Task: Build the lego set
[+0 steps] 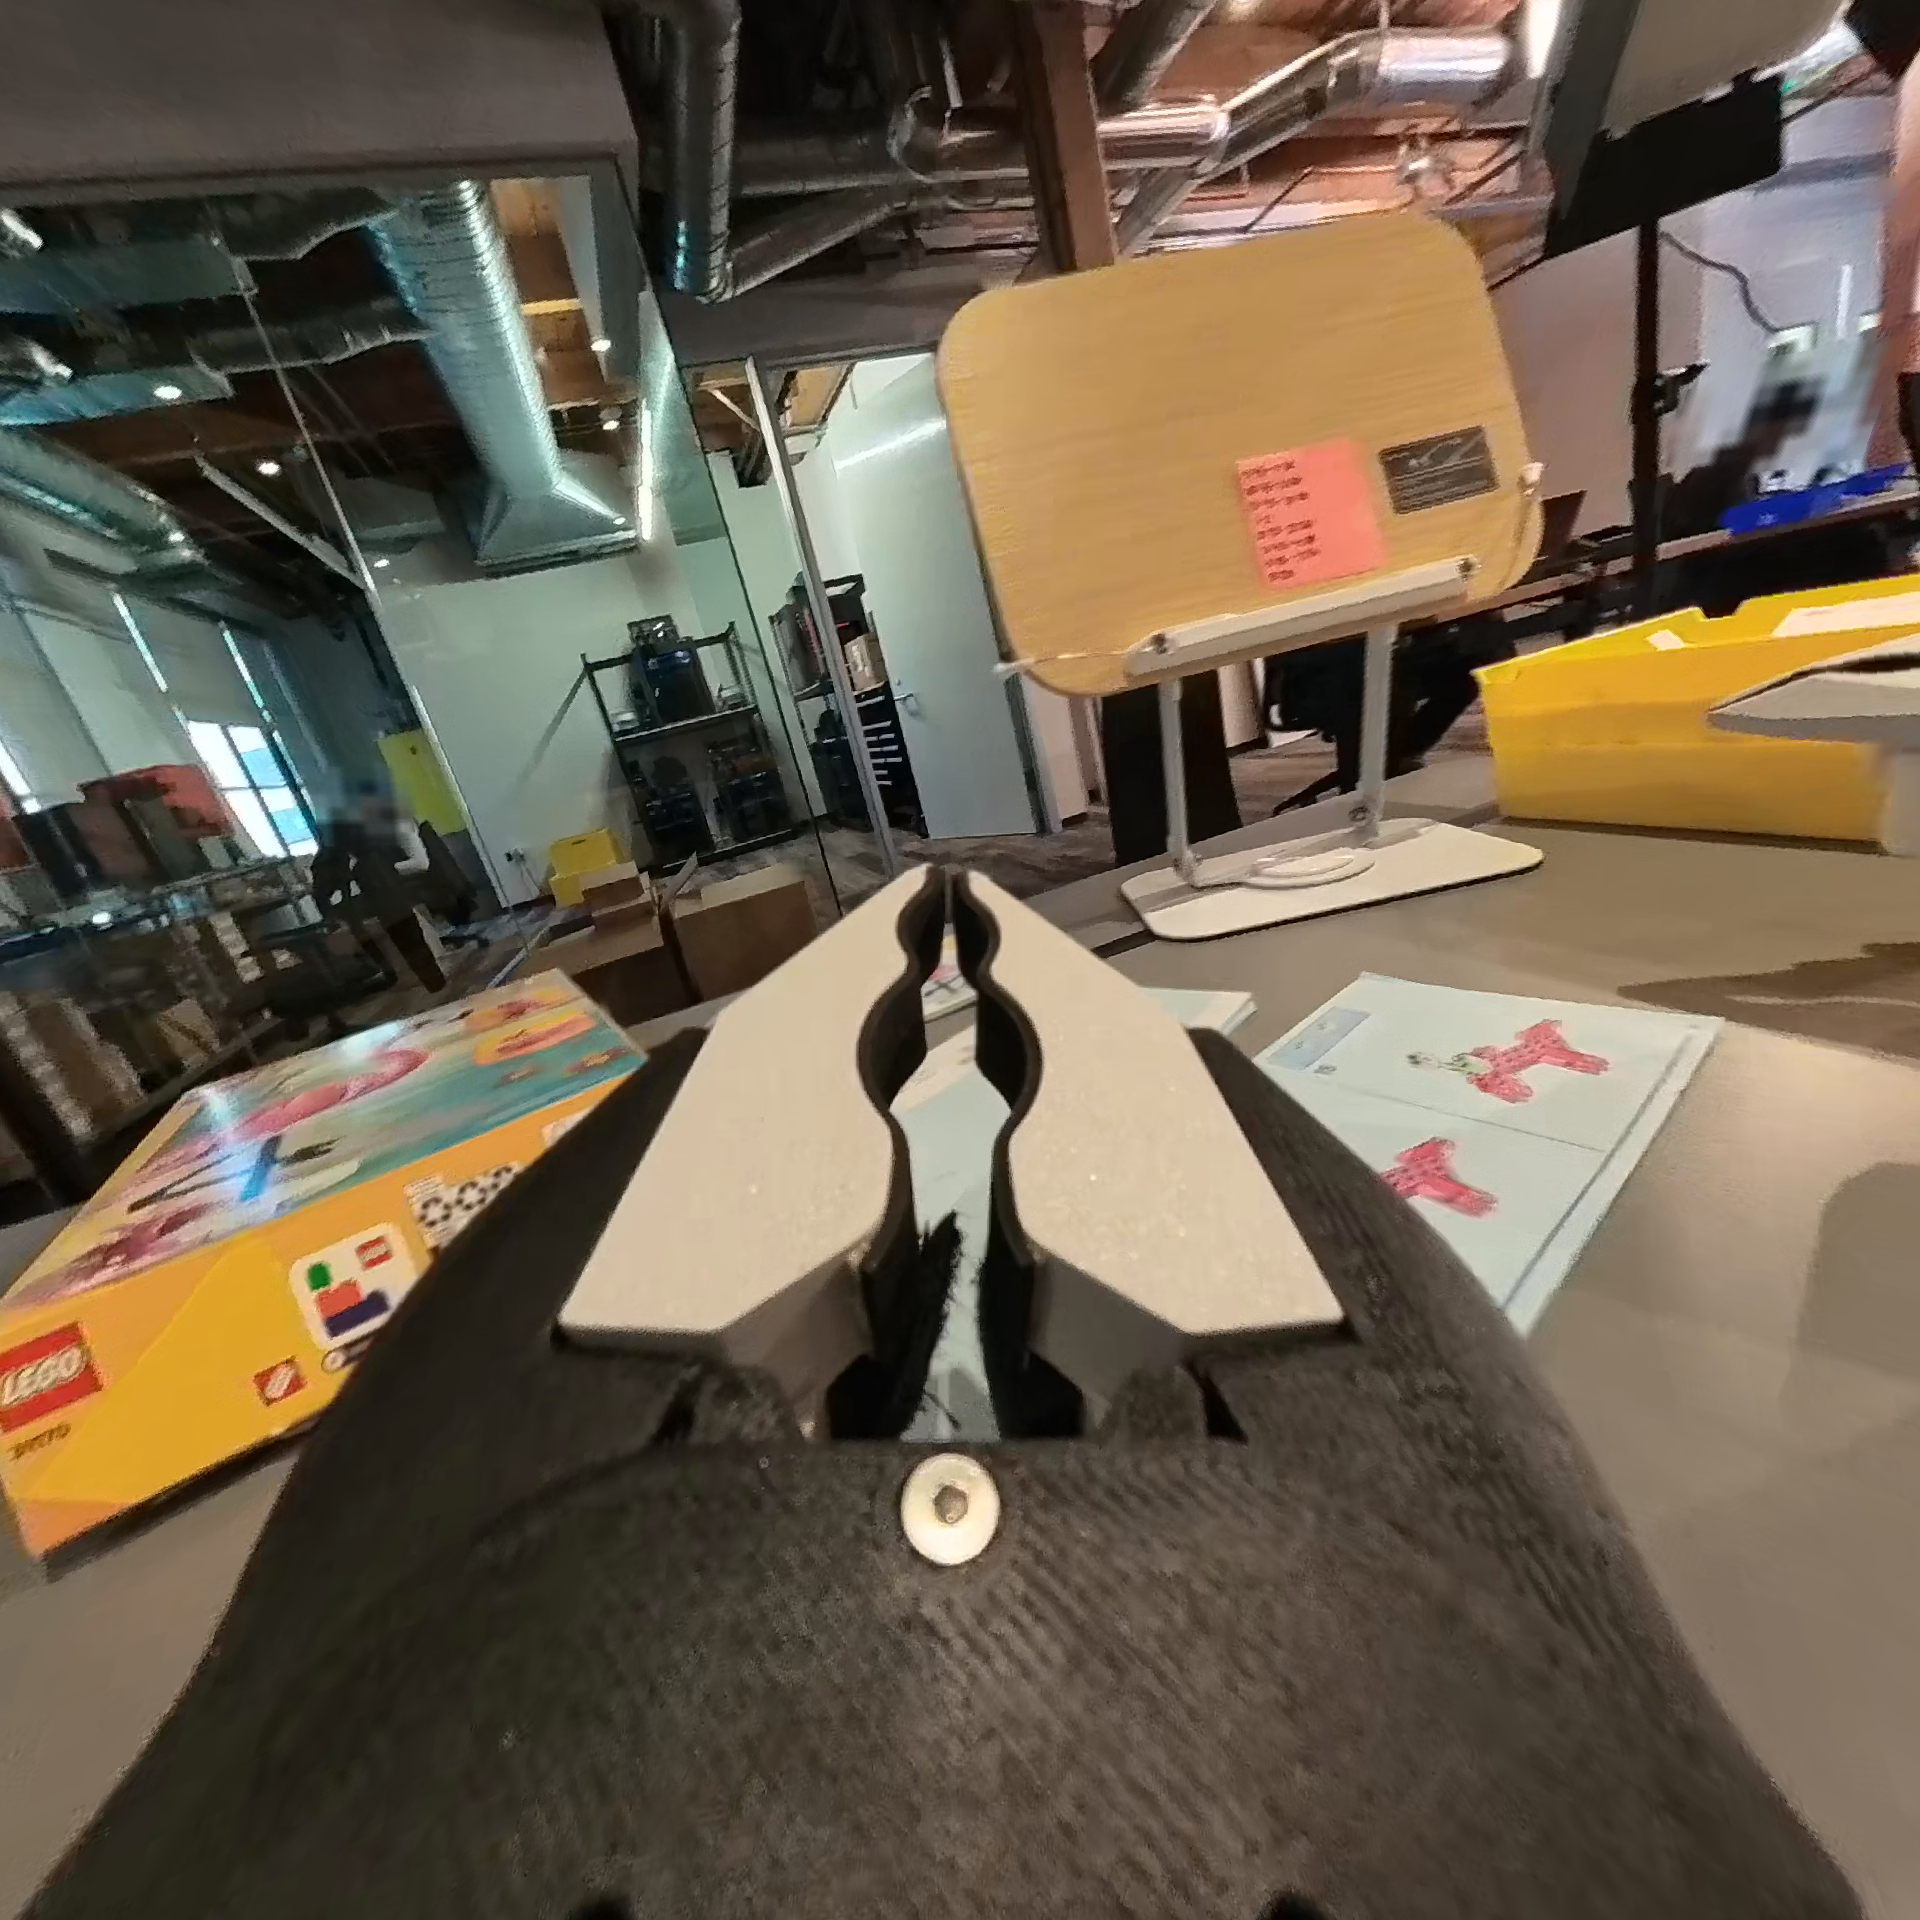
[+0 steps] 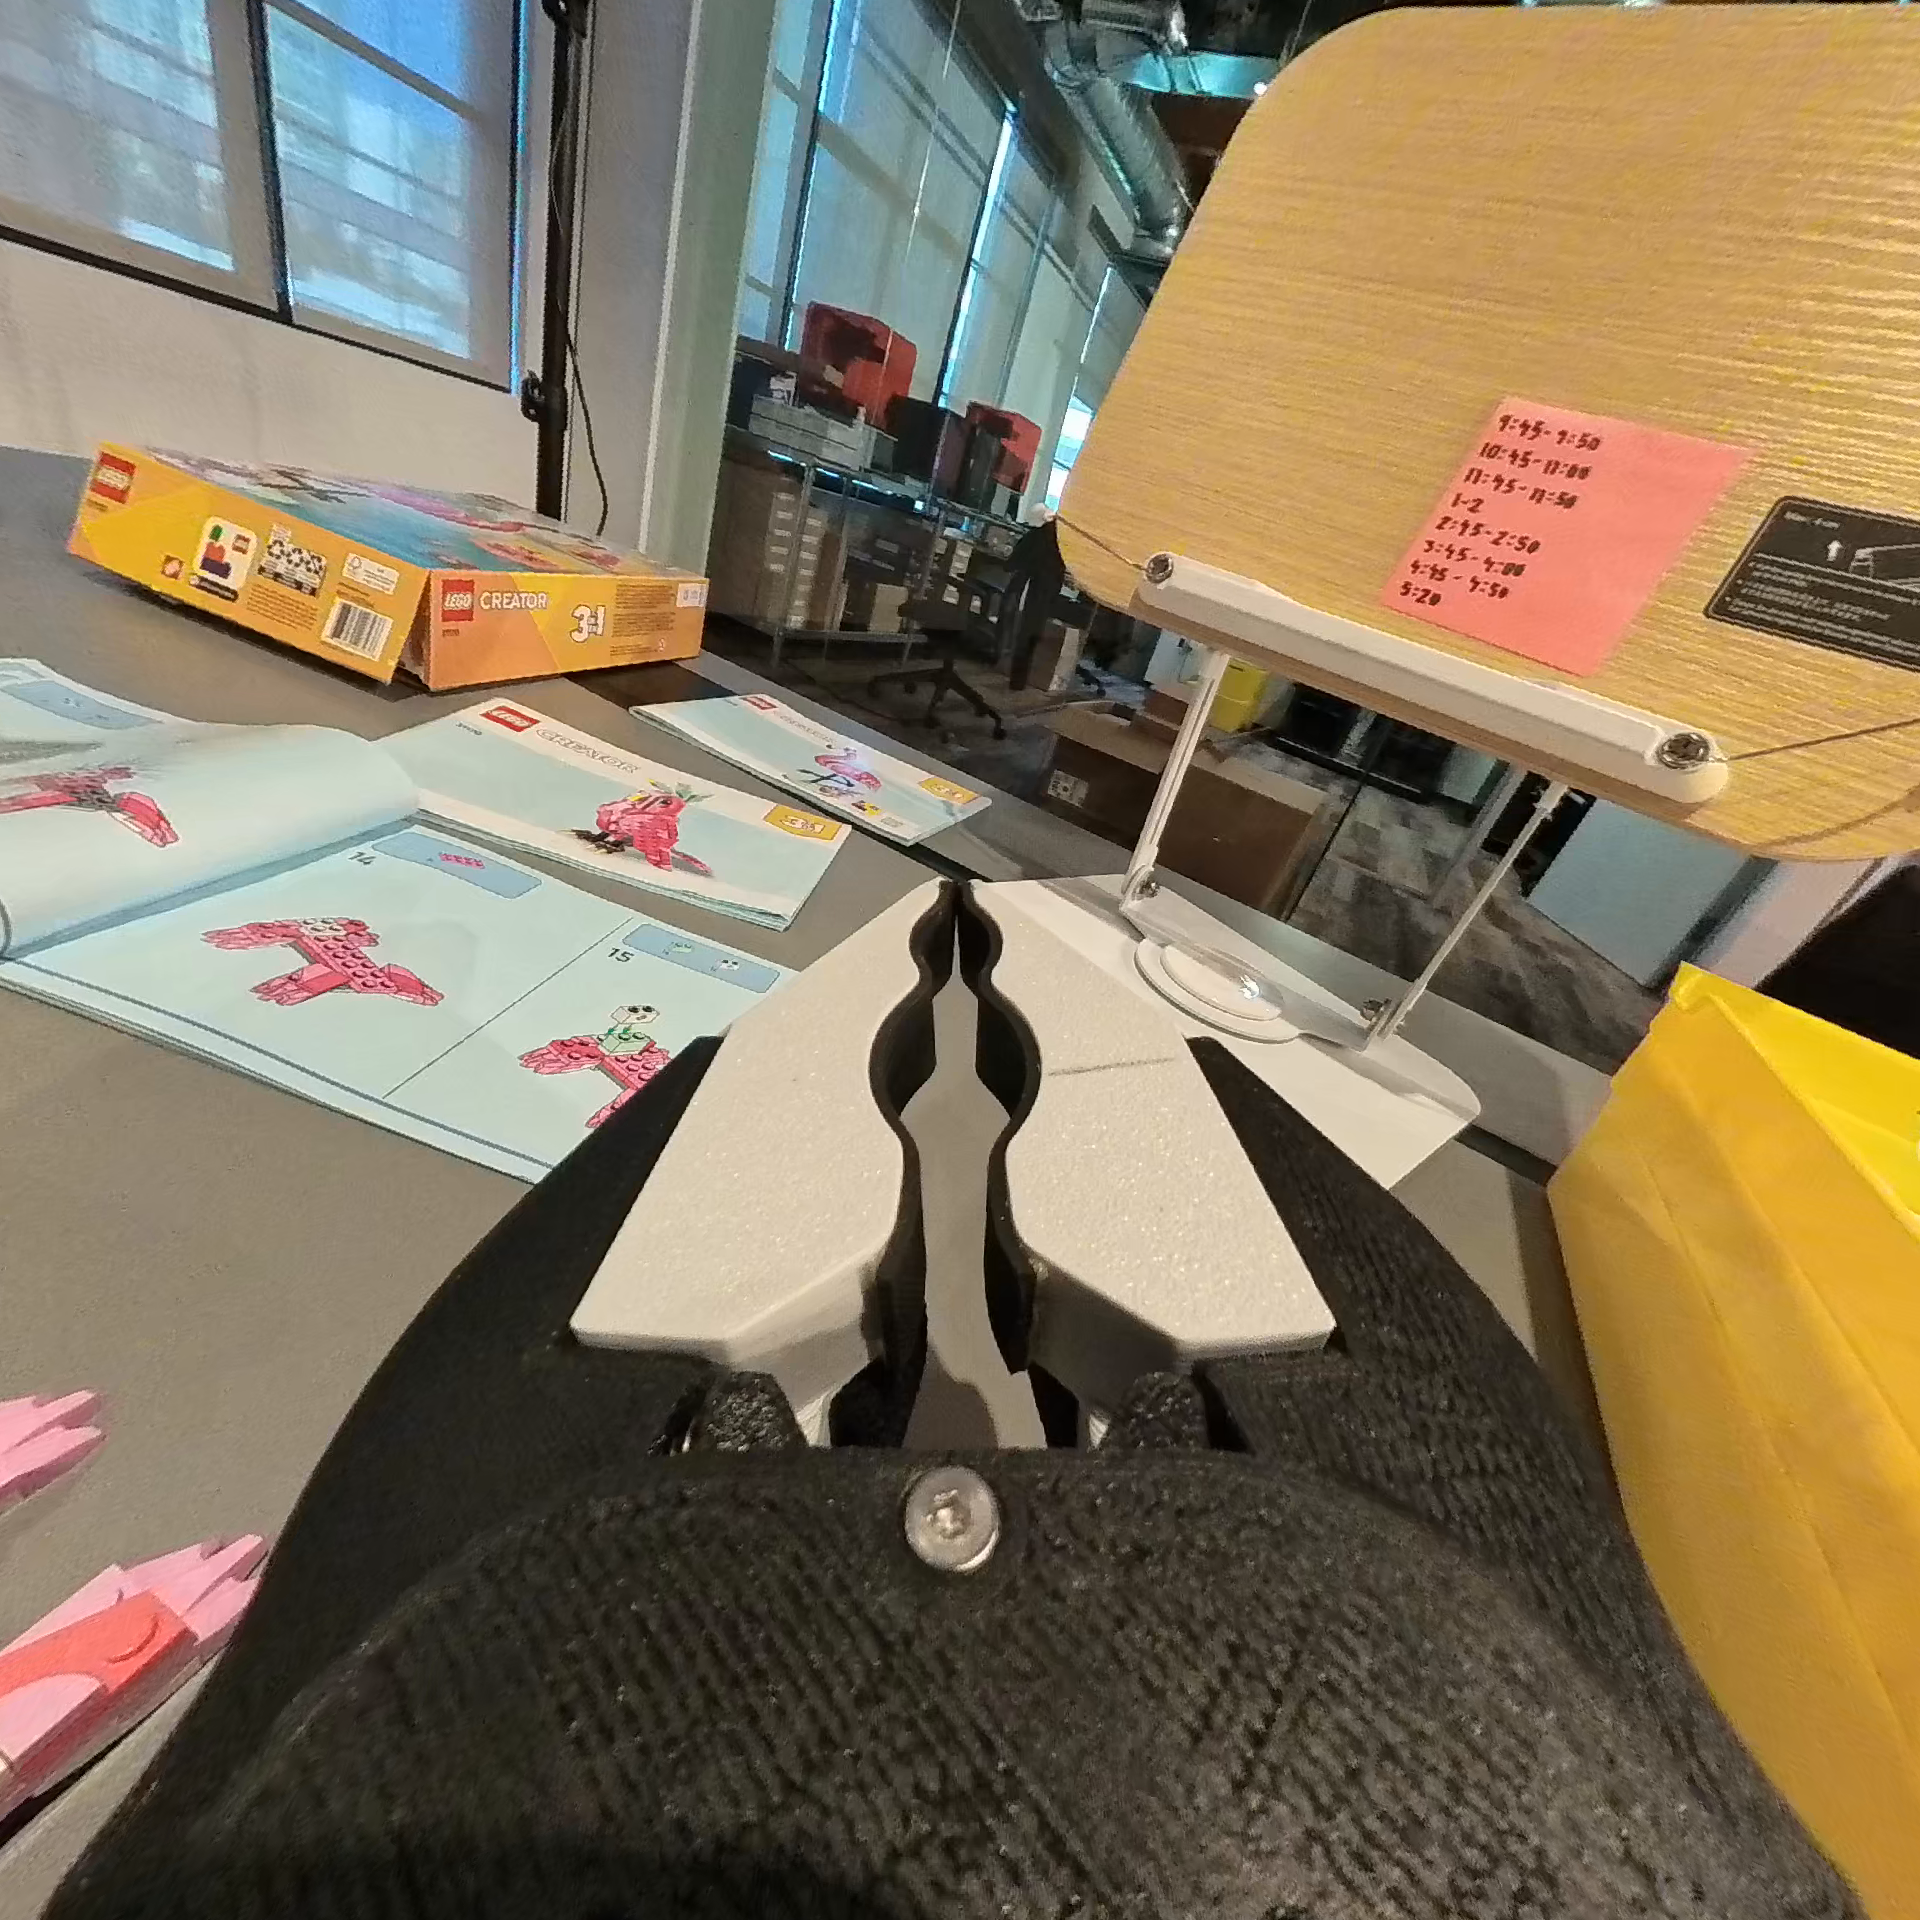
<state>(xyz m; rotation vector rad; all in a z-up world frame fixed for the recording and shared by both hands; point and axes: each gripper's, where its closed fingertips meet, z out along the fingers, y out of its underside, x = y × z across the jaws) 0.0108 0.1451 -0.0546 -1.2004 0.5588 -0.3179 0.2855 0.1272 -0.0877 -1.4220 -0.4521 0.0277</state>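
My left gripper (image 1: 951, 881) is shut and empty, raised above the grey table. My right gripper (image 2: 957, 891) is shut and empty too, held over the table near the stand's white base. An open instruction booklet (image 2: 312, 935) with pink model pictures lies flat left of the right gripper; it also shows in the left wrist view (image 1: 1496, 1122). Pink and red built brick parts (image 2: 114, 1631) lie at the lower left edge of the right wrist view. The yellow set box (image 1: 260, 1226) lies flat on the table at the left, also in the right wrist view (image 2: 395, 582).
A wooden book stand (image 1: 1226, 457) on a white base (image 1: 1340, 873) stands at the back, close on the right in the right wrist view (image 2: 1507, 364). A yellow bin (image 1: 1662, 727) sits at the right (image 2: 1766, 1351). Two closed booklets (image 2: 623, 790) lie beyond the open one. One gripper's finger ends stand about 30 cm off the other's.
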